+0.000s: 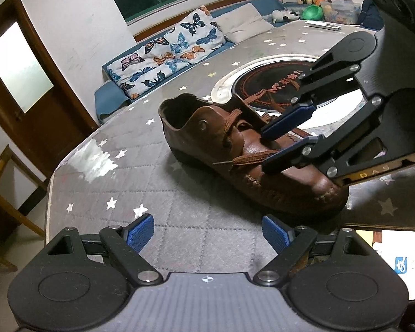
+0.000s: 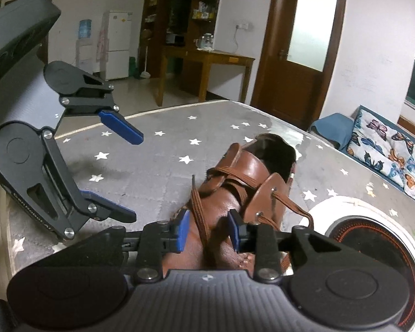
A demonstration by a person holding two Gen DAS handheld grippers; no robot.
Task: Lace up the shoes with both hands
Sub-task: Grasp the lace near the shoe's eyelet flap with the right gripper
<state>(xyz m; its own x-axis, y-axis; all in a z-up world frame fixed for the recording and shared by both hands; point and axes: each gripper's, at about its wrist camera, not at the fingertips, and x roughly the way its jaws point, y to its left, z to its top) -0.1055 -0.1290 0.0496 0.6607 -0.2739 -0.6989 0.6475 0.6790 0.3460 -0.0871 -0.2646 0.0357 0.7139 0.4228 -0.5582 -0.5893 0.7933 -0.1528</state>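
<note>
I read the lacing as partly done: the lace (image 2: pixel 229 184) crosses the tongue in several passes; one free end (image 1: pixel 251 160) lies over the vamp; tightening and tying remain. The shoe (image 1: pixel 243 155) rests on its sole on the quilted tabletop (image 1: pixel 141 182), mid-surface, just beside the round inset hob (image 2: pixel 379 251). In the left wrist view its long axis runs diagonally, toe toward the lower right edge, heel opening toward the sofa-side edge. My left gripper (image 1: pixel 209 232) stands wide, empty. My right gripper (image 2: pixel 209 233) is part-open, pads straddling the free lace without pressing it.
</note>
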